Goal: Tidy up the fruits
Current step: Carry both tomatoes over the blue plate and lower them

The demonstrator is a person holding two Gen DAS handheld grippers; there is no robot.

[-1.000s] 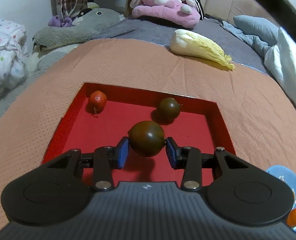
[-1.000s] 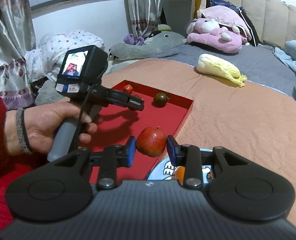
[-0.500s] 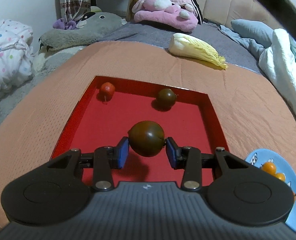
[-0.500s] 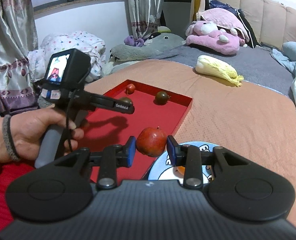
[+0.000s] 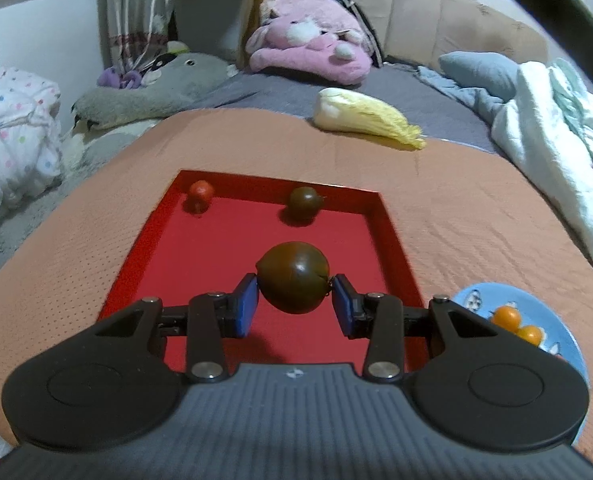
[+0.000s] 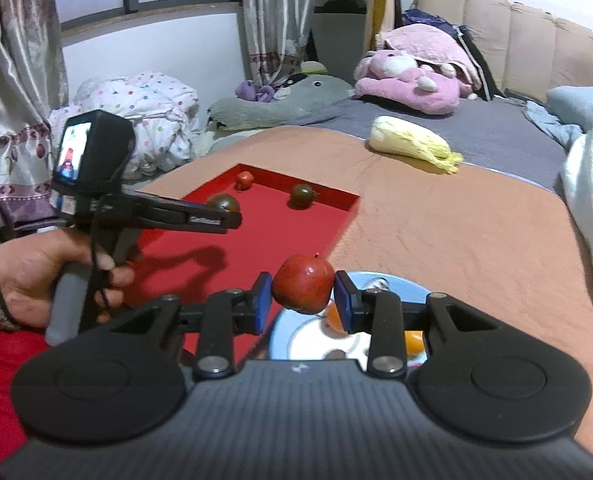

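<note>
My left gripper point(image 5: 293, 302) is shut on a dark brown-green tomato point(image 5: 292, 276) and holds it above the red tray point(image 5: 384, 216). It also shows from the side in the right wrist view point(image 6: 228, 216). In the tray lie a small red fruit point(image 5: 200, 191) at the far left and a second dark tomato point(image 5: 304, 200) at the far right. My right gripper point(image 6: 303, 302) is shut on a red apple point(image 6: 302, 282) above the blue plate point(image 6: 292, 330), which carries orange fruits point(image 5: 506, 315).
A napa cabbage point(image 5: 364, 118) lies on the orange cloth point(image 5: 476, 216) beyond the tray. Plush toys point(image 5: 308, 46), grey bedding and a white-blue blanket point(image 5: 548, 120) lie behind and to the right. A dotted quilt point(image 5: 12, 136) is at the left.
My left gripper has lifted and pulled back with the dark tomato, so the tray looks smaller and the blue plate shows at the right. My right gripper rose slightly with the apple.
</note>
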